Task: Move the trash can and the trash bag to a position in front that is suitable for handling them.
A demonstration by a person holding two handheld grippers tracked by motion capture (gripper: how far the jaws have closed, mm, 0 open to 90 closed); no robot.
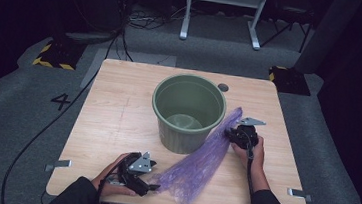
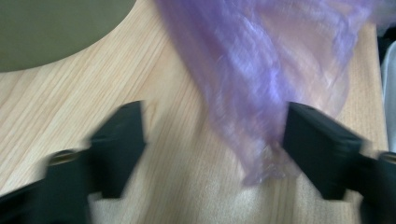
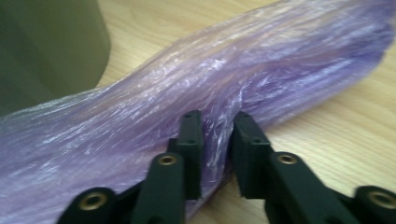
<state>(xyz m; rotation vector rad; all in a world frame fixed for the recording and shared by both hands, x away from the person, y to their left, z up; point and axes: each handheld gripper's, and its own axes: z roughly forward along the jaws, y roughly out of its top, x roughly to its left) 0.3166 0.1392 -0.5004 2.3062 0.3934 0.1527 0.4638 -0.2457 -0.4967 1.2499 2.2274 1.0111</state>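
Note:
A crumpled purple plastic bag (image 1: 203,159) lies stretched across the wooden table (image 1: 117,116), from the front edge up past the right side of a green bucket (image 1: 188,110). My right gripper (image 1: 229,132) is at the bag's far end. In the right gripper view its jaws (image 3: 217,126) pinch a fold of the bag (image 3: 233,79), with the bucket (image 3: 42,46) at the left. My left gripper (image 1: 153,186) lies at the bag's near end. Its jaws (image 2: 212,140) stand wide apart, and the bag's corner (image 2: 261,60) hangs between them close to the right jaw.
The bucket stands upright and holds nothing, in the table's middle. A round cable hole (image 1: 223,87) sits behind it. Metal brackets (image 1: 58,164) (image 1: 299,195) stick out at both front corners. Cables and a white frame (image 1: 223,10) are on the floor beyond.

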